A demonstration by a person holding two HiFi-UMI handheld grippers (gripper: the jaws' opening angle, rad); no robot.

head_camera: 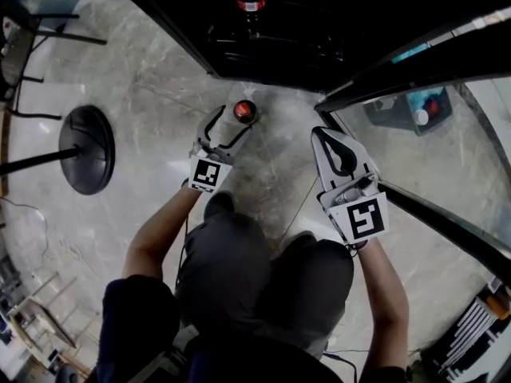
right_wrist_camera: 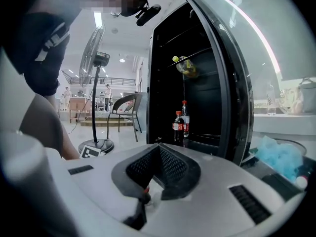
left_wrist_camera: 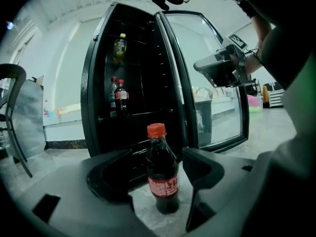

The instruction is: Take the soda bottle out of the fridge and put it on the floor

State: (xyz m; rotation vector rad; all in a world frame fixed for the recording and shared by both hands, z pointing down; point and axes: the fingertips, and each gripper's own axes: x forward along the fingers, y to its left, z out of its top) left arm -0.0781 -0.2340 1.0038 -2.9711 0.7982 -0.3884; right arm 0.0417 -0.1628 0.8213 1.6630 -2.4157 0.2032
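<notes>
A dark soda bottle (left_wrist_camera: 162, 174) with a red cap (head_camera: 245, 112) stands upright on the marble floor (head_camera: 160, 94), in front of the open black fridge (head_camera: 279, 42). My left gripper (head_camera: 230, 132) is open around it, and in the left gripper view a gap shows on each side between the bottle and the fingers (left_wrist_camera: 200, 164). My right gripper (head_camera: 325, 136) is shut and empty, held to the right near the fridge's glass door (head_camera: 423, 54). Two more soda bottles (right_wrist_camera: 179, 122) stand on a fridge shelf.
A yellowish bottle (left_wrist_camera: 119, 46) sits on an upper fridge shelf. A standing fan's round base (head_camera: 88, 148) is on the floor to the left, with a chair (head_camera: 20, 46) beyond it. A blue bin (head_camera: 419, 110) shows through the door glass. The person's knees (head_camera: 263, 270) are just below the grippers.
</notes>
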